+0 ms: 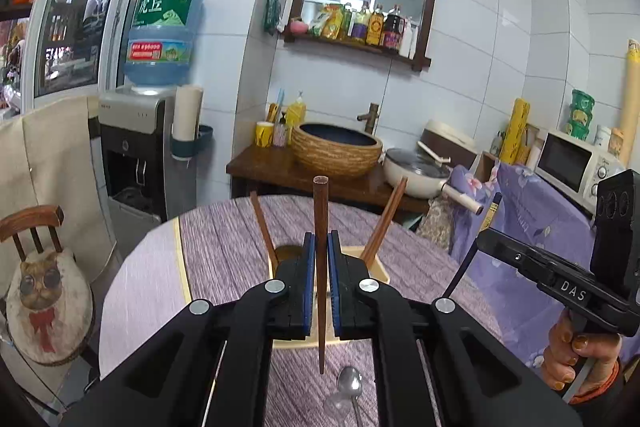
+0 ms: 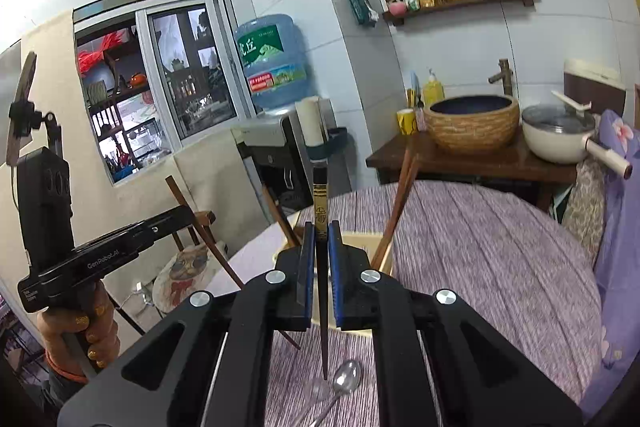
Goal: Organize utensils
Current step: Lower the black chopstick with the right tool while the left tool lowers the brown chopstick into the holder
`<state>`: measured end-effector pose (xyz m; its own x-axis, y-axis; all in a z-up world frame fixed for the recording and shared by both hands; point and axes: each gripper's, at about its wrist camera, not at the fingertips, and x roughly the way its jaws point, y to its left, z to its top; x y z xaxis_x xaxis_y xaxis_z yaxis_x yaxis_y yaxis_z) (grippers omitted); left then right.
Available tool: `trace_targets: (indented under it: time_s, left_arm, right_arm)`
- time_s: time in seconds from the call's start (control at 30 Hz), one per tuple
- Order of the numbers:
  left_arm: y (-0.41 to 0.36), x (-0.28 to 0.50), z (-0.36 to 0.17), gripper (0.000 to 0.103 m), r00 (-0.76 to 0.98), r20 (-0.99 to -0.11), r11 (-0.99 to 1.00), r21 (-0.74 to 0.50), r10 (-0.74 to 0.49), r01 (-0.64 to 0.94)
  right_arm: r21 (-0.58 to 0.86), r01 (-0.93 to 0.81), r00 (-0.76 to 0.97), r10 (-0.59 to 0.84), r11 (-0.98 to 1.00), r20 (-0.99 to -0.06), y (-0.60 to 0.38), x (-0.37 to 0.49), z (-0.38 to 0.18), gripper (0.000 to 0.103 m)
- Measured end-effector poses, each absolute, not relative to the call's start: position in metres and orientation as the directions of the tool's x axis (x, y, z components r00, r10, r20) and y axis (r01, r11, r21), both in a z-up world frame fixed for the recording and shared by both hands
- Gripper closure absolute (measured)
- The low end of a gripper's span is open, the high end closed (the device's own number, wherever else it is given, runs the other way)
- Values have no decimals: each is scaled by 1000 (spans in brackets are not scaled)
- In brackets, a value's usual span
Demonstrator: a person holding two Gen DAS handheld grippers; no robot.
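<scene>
Clearly, left hand-held gripper (image 2: 182, 215) reads "GenRobot.AI".

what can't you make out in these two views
- Wooden holder: in both wrist views the jaws cover most of it, so its compartments and contents stay hidden.
- Metal spoon: its handle is cut off by the bottom edge in both views.
- Black chopstick in the right gripper: its gold print is too small to read.

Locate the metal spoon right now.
The metal spoon lies on the purple tablecloth at the table's near edge, bottom centre in both wrist views, just below the tip of the brown chopstick held upright in the left gripper.
</scene>
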<state>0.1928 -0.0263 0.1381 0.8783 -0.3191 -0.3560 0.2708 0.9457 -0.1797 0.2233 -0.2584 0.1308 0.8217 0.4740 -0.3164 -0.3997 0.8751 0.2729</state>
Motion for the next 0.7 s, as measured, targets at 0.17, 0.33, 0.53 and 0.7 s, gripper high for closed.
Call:
trace_targets:
  time_s: [0.17,0.33,0.53,0.7]
  left_arm:
    - [-26,201,187,96,901,-285,941,-181,-327,284]
    - [-27,222,215,96,931,-228,952,-183,-285,246]
    - [-32,253,183,96,932,-269,962,-190,-242,195]
    - [-33,271,139,96,911,-344,965,-207,-228,163]
  right_arm:
    - [278,-401,845,469,873,-255,-259,242,178,95]
    - [259,-358,884,415,897,-214,-255,264,207,95]
    - [212,-290,913,336,933,-229,-244,292,185,95]
    - [213,-260,908,313,942,-279,-238,307,144,95]
